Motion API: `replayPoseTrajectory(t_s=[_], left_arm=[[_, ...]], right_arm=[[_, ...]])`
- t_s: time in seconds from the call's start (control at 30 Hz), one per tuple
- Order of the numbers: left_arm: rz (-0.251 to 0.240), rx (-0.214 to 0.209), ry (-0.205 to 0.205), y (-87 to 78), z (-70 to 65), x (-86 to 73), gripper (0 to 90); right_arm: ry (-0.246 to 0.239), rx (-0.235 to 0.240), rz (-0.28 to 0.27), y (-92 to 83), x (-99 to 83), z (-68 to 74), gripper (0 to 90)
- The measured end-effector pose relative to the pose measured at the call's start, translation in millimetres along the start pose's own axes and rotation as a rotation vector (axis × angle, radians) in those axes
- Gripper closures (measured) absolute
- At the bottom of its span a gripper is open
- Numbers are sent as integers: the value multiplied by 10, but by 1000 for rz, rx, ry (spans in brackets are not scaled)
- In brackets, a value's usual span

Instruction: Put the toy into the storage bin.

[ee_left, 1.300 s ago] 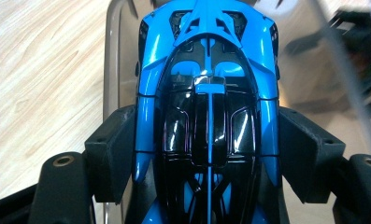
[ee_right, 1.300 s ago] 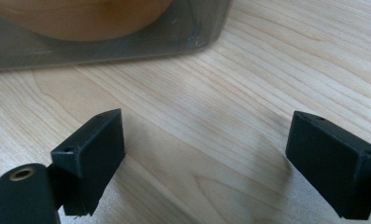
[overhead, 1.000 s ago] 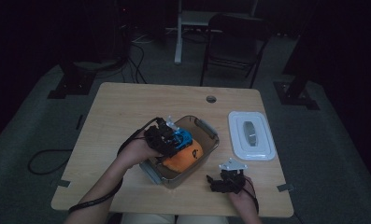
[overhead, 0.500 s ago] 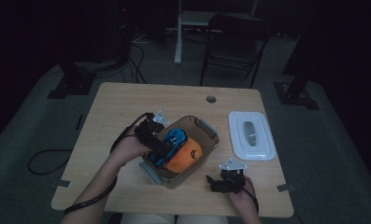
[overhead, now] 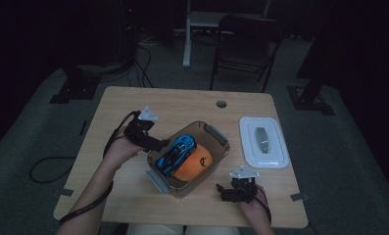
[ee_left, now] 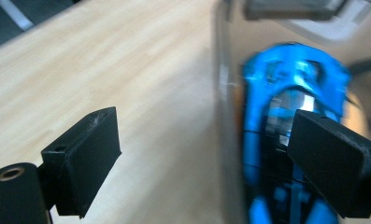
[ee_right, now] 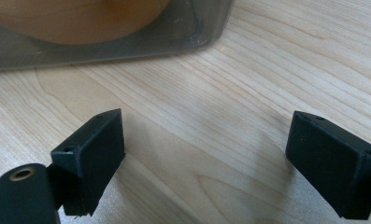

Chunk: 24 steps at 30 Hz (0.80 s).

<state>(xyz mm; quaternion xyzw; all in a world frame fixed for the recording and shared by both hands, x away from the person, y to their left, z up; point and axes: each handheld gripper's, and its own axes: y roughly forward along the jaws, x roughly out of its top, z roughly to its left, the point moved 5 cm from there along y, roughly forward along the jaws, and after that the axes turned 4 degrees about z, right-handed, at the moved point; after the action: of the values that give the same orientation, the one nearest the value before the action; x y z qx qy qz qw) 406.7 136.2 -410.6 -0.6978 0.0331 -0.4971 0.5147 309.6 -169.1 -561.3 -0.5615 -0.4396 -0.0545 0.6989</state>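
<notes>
In the high view we see a wooden table (overhead: pixel 133 103) with a clear plastic container (overhead: pixel 216 134) at the centre of the frame, and inside it a blue toy car (overhead: pixel 177 151) lying beside an orange rounded object (overhead: pixel 194 164); the car takes the upper left part of the box, the orange object the lower right. Our left gripper (overhead: pixel 155 144) sits at centre left, just outside the container's left wall and pointing toward it. Its jaws have just been opening, and in the left gripper view (ee_left: pixel 206 154) we find them standing wide apart with nothing pinched between them: the left jaw hangs over bare tabletop, the right jaw sits in front of the blue car, and the container's wall (ee_left: pixel 225 140) runs up the frame between the two. Our right gripper (overhead: pixel 229 192) rests low in the frame, right of centre, near the container's lower corner. In the right gripper view (ee_right: pixel 206 163) its jaws are spread, bare wood grain between them, the container's base (ee_right: pixel 127 42) across the upper left. A white lid (overhead: pixel 263 142) lies flat on the table at the right, apart from the box.
</notes>
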Motion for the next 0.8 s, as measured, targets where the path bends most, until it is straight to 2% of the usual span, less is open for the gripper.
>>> replayPoseTrajectory(t_s=[0.07, 0.2, 0.23, 0.33, 0.4, 0.5, 0.63, 0.8], left_arm=[[-5, 16, -30, 50, 114, -68, 103], [7, 39, -72, 139, 259, -179, 103], [-5, 47, -78, 160, 313, -211, 103], [-8, 44, -110, 225, 412, -292, 103], [-9, 58, -132, 279, 489, -367, 103], [5, 55, -155, 365, 548, -468, 103], [29, 54, -167, 480, 582, -573, 103], [24, 42, -180, 613, 586, -637, 103]], right_arm=[[-2, 3, 0, 0, 0, 0, 113], [3, 6, 2, 2, 0, 0, 113], [4, 7, 2, 2, 0, -1, 113], [4, 7, 2, 2, 0, -1, 113], [4, 6, 2, 2, 0, -1, 113], [2, 7, 2, 1, -1, -1, 113], [5, 10, 3, 2, -1, -2, 113], [-4, 13, 2, 6, 5, -7, 113]])
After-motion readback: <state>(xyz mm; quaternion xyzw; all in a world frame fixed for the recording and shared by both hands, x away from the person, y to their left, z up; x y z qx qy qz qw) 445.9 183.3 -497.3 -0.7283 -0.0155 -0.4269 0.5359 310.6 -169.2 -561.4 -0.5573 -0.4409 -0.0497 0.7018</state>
